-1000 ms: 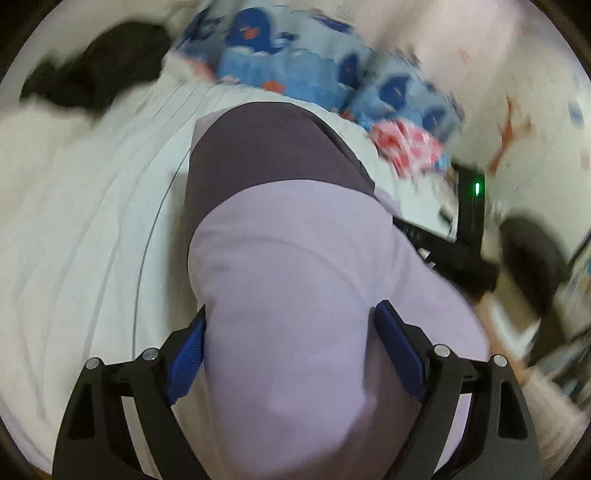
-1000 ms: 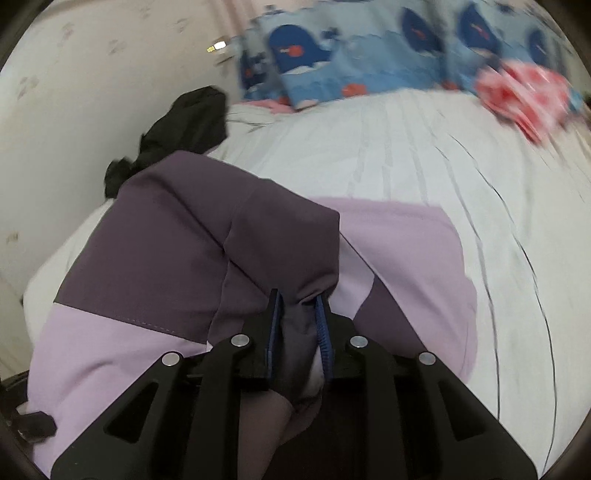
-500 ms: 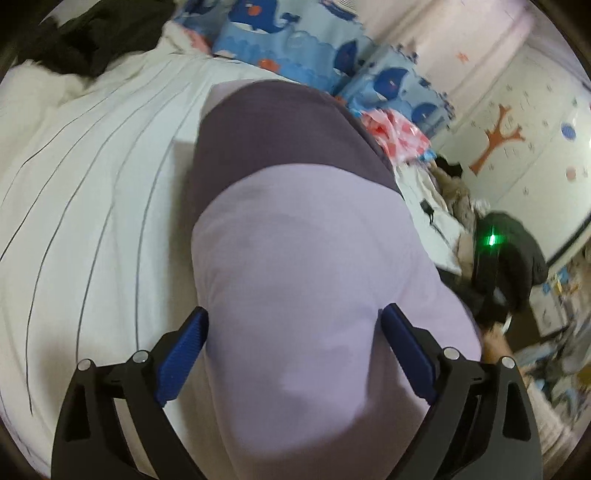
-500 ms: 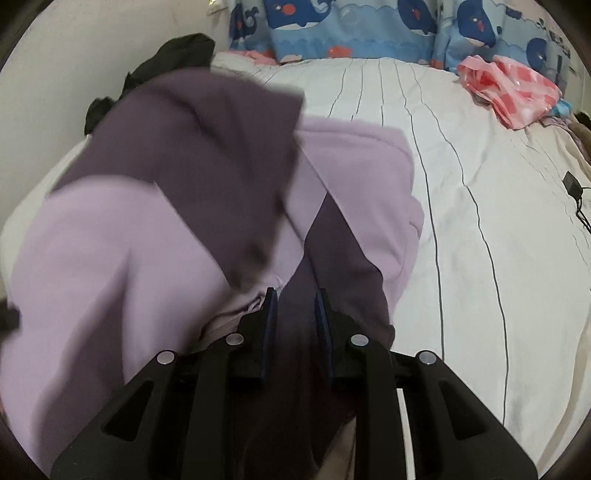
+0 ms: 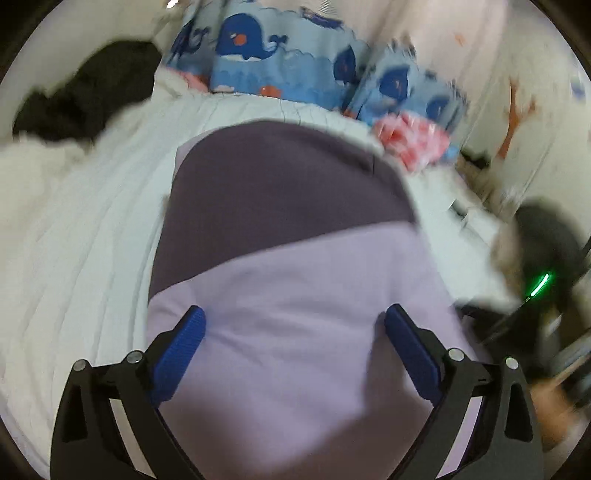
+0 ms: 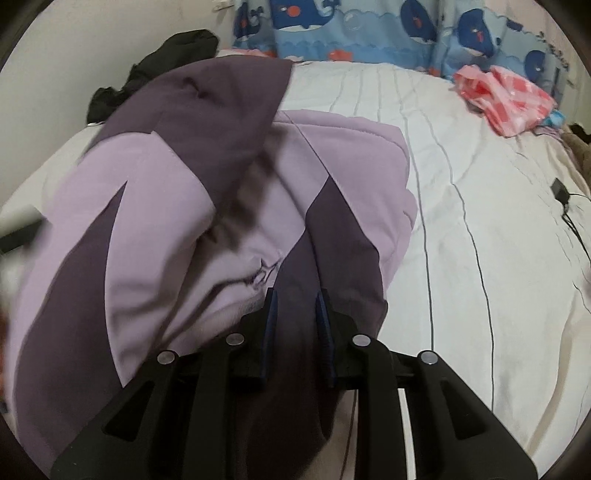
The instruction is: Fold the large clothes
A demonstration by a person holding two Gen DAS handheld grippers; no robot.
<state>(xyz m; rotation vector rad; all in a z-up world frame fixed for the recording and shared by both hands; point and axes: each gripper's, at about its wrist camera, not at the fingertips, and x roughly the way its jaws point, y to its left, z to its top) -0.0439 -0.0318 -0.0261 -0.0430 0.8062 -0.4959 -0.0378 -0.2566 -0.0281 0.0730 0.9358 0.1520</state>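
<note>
Along the bottom edge of the left wrist view, the left gripper (image 5: 293, 317) has its blue-padded fingers (image 5: 179, 352) spread far apart; its jaws have just been opening, and the pads press on nothing, though the lilac part of the two-tone garment (image 5: 295, 295) lies between and under them. At the bottom centre of the right wrist view, the right gripper (image 6: 295, 306) has its jaws drawn close together, clamped on a dark purple fold of the same garment (image 6: 166, 206). From there the garment spreads up and left across the frame, lilac panels beside dark purple ones, bunched and creased at the middle. It rests on a white striped bedsheet (image 6: 480, 206) that fills the right half of that view. Farther back, at the upper right, a pink checked cloth (image 6: 506, 99) lies on the sheet, a black garment (image 6: 162, 62) is heaped at the upper left, and blue whale-print pillows (image 6: 369, 29) line the top edge.
</note>
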